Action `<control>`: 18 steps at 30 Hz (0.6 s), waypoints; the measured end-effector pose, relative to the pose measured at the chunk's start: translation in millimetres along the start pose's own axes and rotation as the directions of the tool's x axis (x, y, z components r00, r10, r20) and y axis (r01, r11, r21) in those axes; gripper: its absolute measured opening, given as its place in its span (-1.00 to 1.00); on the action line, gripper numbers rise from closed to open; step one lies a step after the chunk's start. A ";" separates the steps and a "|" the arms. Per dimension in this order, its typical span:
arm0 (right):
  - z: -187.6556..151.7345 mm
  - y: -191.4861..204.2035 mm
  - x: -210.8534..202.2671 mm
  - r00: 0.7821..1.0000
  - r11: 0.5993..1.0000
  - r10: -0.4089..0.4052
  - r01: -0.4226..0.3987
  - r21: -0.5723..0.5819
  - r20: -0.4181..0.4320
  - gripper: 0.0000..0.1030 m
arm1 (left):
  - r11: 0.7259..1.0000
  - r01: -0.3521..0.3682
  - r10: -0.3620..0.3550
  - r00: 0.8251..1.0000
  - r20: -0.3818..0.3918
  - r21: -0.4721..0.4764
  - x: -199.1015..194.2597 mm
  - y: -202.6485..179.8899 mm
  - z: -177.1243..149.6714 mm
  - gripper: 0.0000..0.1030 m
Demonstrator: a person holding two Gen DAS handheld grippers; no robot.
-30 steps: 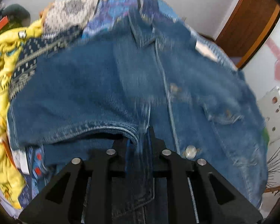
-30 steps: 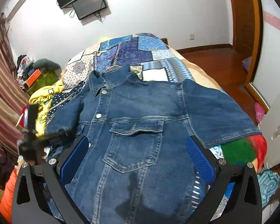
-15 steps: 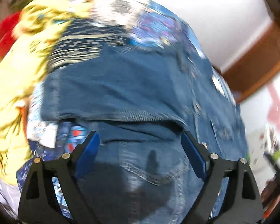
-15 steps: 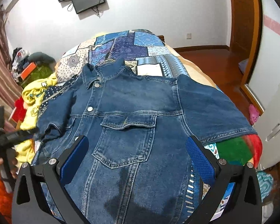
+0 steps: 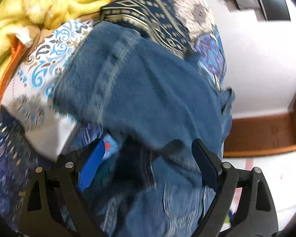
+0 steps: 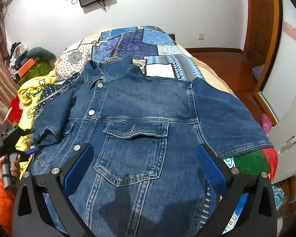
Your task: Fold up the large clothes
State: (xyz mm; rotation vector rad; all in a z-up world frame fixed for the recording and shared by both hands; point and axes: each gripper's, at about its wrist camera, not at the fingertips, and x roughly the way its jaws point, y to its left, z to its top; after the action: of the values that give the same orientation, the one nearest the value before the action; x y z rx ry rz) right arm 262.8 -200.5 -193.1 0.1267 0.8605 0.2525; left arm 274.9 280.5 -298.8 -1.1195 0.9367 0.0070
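A blue denim jacket (image 6: pixel 140 118) lies front up on the patchwork bedspread (image 6: pixel 140 41), collar at the far end, buttons down its left side. Its right sleeve (image 6: pixel 227 118) lies spread flat; its left sleeve (image 6: pixel 53 114) is bunched with the cuff curled. My right gripper (image 6: pixel 145 162) is open and empty, hovering over the chest pocket. My left gripper (image 5: pixel 148 164) is open and empty, low at the left sleeve (image 5: pixel 148 98), with cloth between its blue pads. It also shows at the jacket's left edge in the right wrist view (image 6: pixel 15 138).
Yellow clothes (image 6: pixel 31 94) are piled on the bed's left side, with a dark patterned cloth (image 5: pixel 154 15) beside them. A green and red cloth (image 6: pixel 252 160) lies under the right sleeve. A wooden door (image 6: pixel 262 19) and white cabinet (image 6: pixel 288 138) stand on the right.
My left gripper opened, letting go of the jacket's front edge, then swung left and down to the left sleeve. My right gripper moved slightly forward over the jacket, still open.
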 end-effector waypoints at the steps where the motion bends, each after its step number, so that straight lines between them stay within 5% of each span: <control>1: 0.8 0.2 1.5 1.000 1.000 -0.001 0.001 -0.001 -0.003 1.00 | 1.000 0.009 -0.009 1.000 0.011 -0.012 3.8 1.6 7.2 0.73; 8: 2.6 1.4 6.7 1.000 1.000 -0.007 0.007 -0.015 -0.014 1.00 | 0.999 -0.029 0.030 0.998 0.050 -0.024 20.3 -8.6 33.2 0.51; 10: 3.0 0.3 6.7 1.000 1.000 -0.004 0.004 -0.012 -0.014 1.00 | 0.998 -0.057 0.056 0.997 0.058 0.022 24.7 -16.3 34.4 -0.28; 13: 2.2 -3.1 3.8 1.000 1.000 0.004 -0.004 -0.003 -0.012 1.00 | 0.991 -0.106 0.098 0.991 0.091 0.085 19.2 -35.0 31.5 -0.79; 18: 1.4 -9.3 -5.8 1.000 1.000 0.006 -0.006 0.005 0.013 1.00 | 0.930 -0.244 0.186 0.958 0.218 0.276 -5.2 -95.8 20.2 -0.89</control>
State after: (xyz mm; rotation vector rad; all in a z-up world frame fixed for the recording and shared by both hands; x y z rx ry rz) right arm 261.8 -211.0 -189.9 0.1357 0.8483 0.2551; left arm 326.8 252.5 -220.5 -0.7163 0.8538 0.1443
